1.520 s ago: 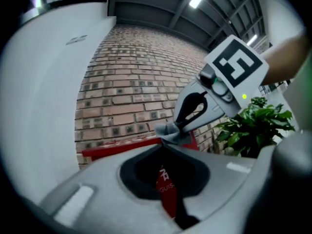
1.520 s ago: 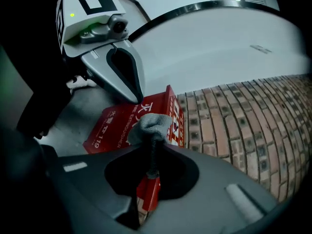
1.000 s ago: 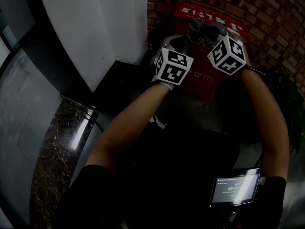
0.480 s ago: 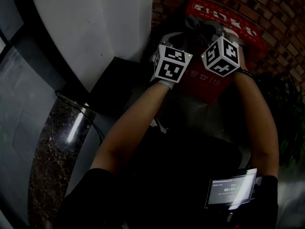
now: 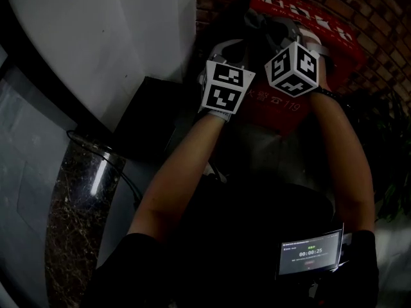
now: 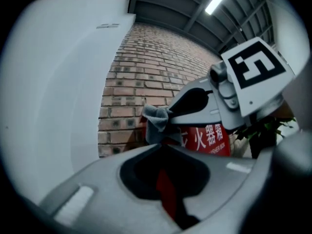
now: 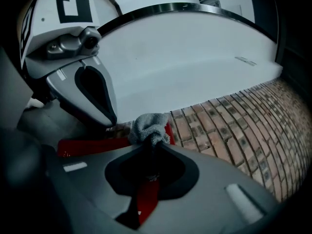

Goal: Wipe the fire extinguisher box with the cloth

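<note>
Room: pretty dim corner. There's a curved white wall [image 5: 128, 37] on the left, a brick wall [image 6: 141, 67] running along the far and right side, and a strip of dark marbled floor [image 5: 77, 204] near left.
Box: the box [image 5: 276, 114] is red with white characters on the lid and front, plus "119" on the front face. It sits far right, up against the brick, just past both grippers. A dark plant [image 5: 388, 127] is off to its right.
Cloth: the cloth [image 7: 148, 126] is small, grey and scrunched into a wad. It sits at the box's upper edge, with brick behind it.
Right gripper: the right gripper [image 7: 152, 144] has its jaws clamped on the cloth. The wad pokes out past the tips, and the pinch makes a little bow shape in the fabric.
Left gripper: the left gripper [image 6: 163, 145] has its jaws together. The cloth's lower edge hangs right at its tips, but I honestly can't tell if they're nipping it or just sitting in front of it. Red box shows through the opening behind the tips.
Arms: the left arm [image 5: 186, 165] and right arm [image 5: 343, 153] are both bare and stretched forward from near, angling in toward each other.
Cubes: the left cube [image 5: 223, 87] and right cube [image 5: 293, 68] sit side by side, close but apart, with the right one a bit farther out.
Tips: both grippers point at the same spot on the box.
Screen: a small lit screen [image 5: 309, 256] is near right, by the right upper arm.
</note>
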The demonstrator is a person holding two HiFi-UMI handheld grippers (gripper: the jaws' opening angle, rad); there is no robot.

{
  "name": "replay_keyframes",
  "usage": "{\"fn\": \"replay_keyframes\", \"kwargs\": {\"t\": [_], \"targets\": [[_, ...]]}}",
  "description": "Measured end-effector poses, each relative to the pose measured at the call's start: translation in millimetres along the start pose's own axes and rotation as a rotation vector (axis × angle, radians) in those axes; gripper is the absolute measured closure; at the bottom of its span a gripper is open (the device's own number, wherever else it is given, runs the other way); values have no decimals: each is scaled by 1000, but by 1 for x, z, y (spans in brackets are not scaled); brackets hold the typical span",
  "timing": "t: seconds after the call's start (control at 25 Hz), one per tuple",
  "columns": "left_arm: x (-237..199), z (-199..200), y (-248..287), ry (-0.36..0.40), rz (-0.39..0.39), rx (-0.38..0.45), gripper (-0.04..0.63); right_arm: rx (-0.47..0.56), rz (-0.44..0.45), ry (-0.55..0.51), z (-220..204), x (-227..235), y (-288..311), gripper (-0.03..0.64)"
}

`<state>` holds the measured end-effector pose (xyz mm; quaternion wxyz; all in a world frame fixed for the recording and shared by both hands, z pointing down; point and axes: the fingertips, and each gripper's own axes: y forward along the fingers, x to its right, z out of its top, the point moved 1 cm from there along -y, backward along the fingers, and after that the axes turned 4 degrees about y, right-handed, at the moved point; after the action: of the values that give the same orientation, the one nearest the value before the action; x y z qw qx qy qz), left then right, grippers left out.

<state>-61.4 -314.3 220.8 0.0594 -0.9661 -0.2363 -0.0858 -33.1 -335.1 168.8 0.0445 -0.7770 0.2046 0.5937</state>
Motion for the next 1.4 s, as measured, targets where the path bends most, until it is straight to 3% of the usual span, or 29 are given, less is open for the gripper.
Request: {"fn": "replay_keyframes", "kwargs": {"t": [0.24, 0.48, 0.76, 0.96, 1.16, 1.4], "targets": [[9, -26, 8, -52, -24, -5, 594, -8, -46, 7, -9, -2, 4, 583], [20, -52, 3, -167, -77, 3, 594, -1, -47, 14, -16, -16, 6, 583], [41, -95, 2, -169, -158, 14, 594, -13, -4, 1, -30, -55, 12, 583], [37, -124, 0, -143, -112, 10, 594, -20, 26, 13, -38, -84, 20, 583], [26, -161, 0, -120, -71, -60, 594, -41, 54, 34, -49, -113, 23, 583], [33, -197, 1, -207, -87, -169, 594, -75, 115, 28, -64, -157, 31, 583]]}}
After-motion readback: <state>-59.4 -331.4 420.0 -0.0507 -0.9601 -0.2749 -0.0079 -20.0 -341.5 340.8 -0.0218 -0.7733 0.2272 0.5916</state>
